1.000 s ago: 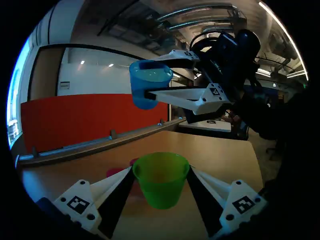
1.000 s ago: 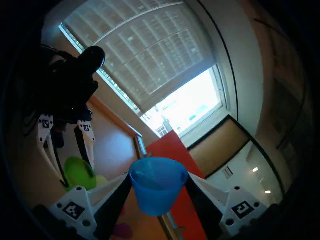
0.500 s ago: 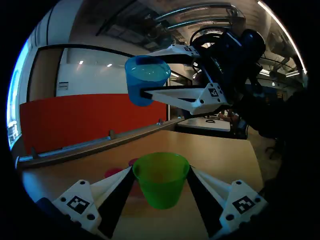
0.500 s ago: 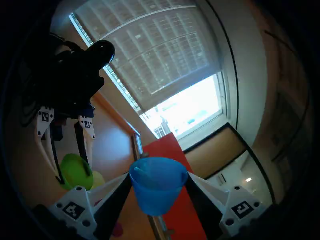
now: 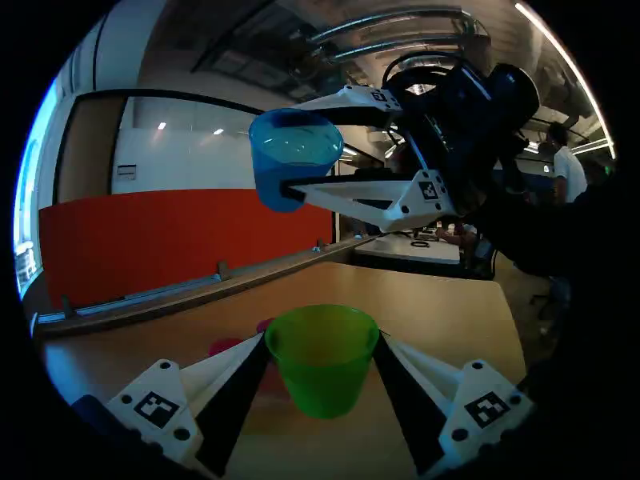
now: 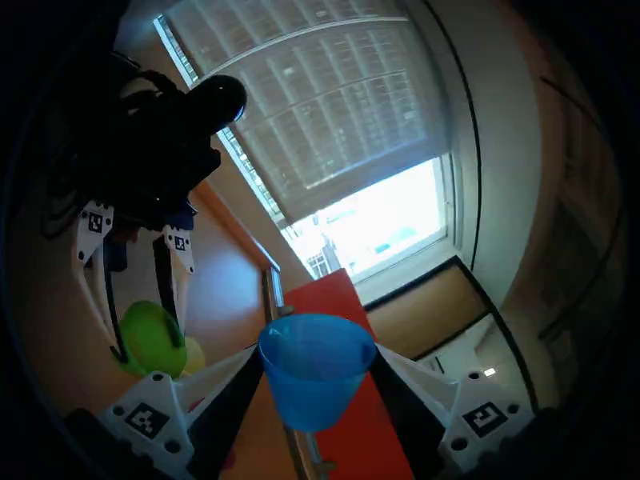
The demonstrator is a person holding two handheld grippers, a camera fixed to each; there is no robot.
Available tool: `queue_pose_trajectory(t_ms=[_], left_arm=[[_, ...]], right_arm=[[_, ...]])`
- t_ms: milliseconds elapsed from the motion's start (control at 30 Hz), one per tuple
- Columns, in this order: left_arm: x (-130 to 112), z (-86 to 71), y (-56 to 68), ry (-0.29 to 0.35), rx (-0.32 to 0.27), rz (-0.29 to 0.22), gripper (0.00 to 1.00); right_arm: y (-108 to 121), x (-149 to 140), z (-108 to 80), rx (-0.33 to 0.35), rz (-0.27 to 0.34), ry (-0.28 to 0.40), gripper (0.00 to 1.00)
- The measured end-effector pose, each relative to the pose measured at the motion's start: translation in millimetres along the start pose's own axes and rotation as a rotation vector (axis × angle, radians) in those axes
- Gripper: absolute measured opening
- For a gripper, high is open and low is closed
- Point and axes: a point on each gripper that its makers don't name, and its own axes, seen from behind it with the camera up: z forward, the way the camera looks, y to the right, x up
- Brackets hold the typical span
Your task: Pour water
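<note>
My left gripper is shut on a green cup, upright and low over the wooden table. High above and beyond it, my right gripper is shut on a translucent blue cup, which is tipped with its rim leaning toward the camera. In the right gripper view the blue cup sits between my right gripper's white fingers. The left gripper with the green cup lies at lower left. Whether the blue cup holds water is unclear.
Pink cups stand on the table behind the green cup, and a yellowish cup sits beside it. An orange-red partition runs along the table's far edge. A person stands far right. A bright window with a blind lies beyond.
The right gripper has tipped the blue cup a little further and shifted it slightly up and left. The left gripper and green cup have stayed still.
</note>
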Motion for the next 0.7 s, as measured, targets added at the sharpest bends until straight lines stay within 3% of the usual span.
queue_pose_trajectory(t_ms=[700], left_arm=[[-1.4,-0.5,0.5,0.001,0.002,0.002,0.88]], right_arm=[[1.1,5.2,3.0,-0.004,-0.079,0.007,0.92]])
